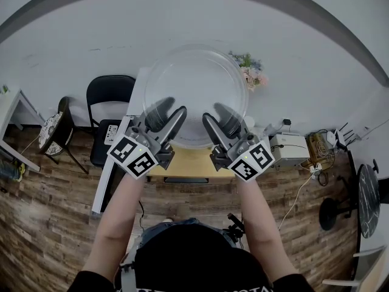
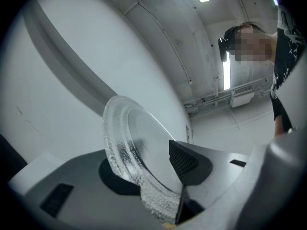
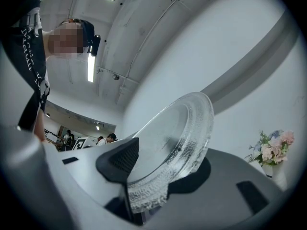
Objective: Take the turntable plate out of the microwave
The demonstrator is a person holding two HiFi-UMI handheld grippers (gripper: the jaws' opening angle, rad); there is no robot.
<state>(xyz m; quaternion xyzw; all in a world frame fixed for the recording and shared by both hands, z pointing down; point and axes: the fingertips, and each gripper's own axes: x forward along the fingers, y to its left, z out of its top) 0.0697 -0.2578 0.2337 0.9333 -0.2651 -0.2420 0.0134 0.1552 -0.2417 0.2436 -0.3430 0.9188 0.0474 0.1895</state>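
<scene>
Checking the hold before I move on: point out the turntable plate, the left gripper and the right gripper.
turntable plate [image 1: 196,81], head view, centre of the glass.
left gripper [image 1: 174,108], head view, between its fingertips.
right gripper [image 1: 212,111], head view, between its fingertips.

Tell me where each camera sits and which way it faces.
Head view: on the person's head, facing steeply down at the turntable plate, clamped by left gripper and right gripper; forearms show.
Left gripper view: on that gripper, facing upward along its fingers toward the ceiling; person's shirt at right.
Right gripper view: on that gripper, likewise upward; shirt at left.
Shared: all three show the plate's rim.
</scene>
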